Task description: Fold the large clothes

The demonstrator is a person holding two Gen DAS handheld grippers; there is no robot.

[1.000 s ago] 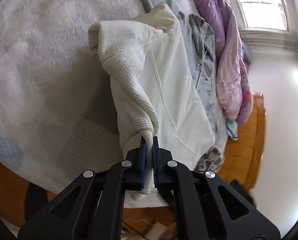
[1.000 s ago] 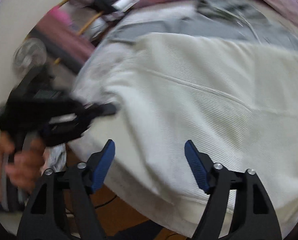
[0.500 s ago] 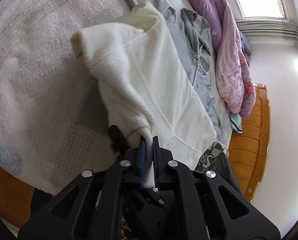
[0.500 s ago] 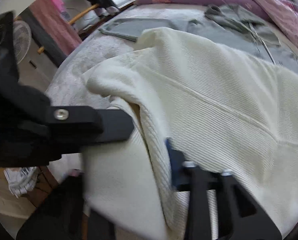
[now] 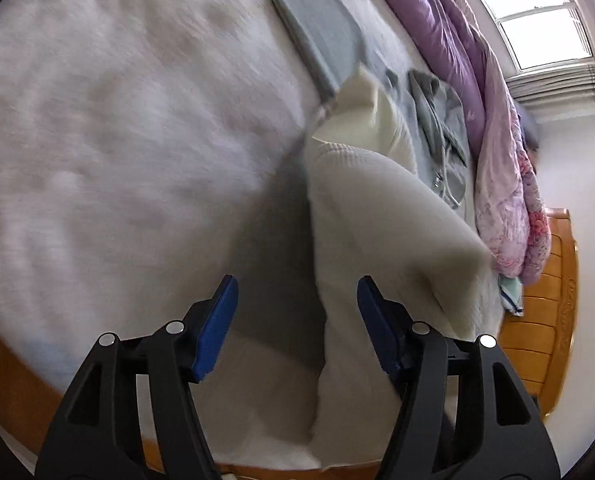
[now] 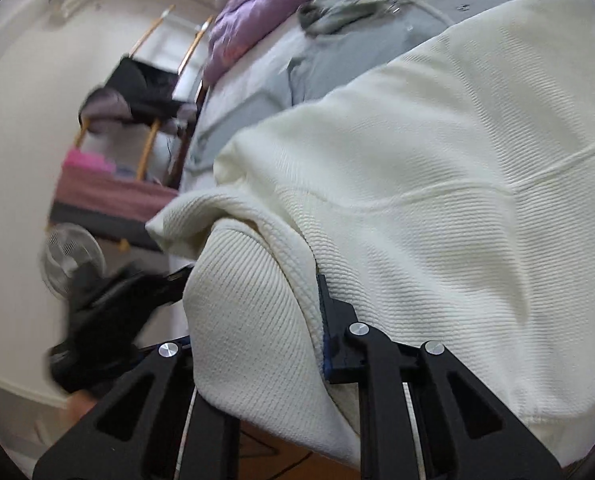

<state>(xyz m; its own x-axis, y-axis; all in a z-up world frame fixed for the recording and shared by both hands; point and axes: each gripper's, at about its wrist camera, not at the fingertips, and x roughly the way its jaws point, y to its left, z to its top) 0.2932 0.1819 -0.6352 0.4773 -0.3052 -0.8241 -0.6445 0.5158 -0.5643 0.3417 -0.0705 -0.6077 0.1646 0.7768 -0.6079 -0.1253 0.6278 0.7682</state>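
A cream ribbed sweatshirt (image 5: 381,216) lies on the bed, its sleeve draped across the body. My left gripper (image 5: 297,320) is open and empty, just left of the sweatshirt's edge above the bed. In the right wrist view the sweatshirt (image 6: 437,184) fills the frame. My right gripper (image 6: 257,312) is shut on the folded sleeve (image 6: 249,312); the cloth bulges between its jaws and hides the left pad. The left gripper's black body (image 6: 109,320) shows blurred at the left.
A pale fleece blanket (image 5: 117,120) covers the bed. A grey zip hoodie (image 5: 441,136) and a purple quilt (image 5: 497,152) lie beyond the sweatshirt. The wooden bed frame (image 5: 545,320) runs at the right. A fan (image 6: 73,260) and a clothes rack (image 6: 145,92) stand by the wall.
My left gripper let go of the sleeve cuff and opened wide. My right gripper closed on the sleeve and has lifted it over the sweatshirt's body.
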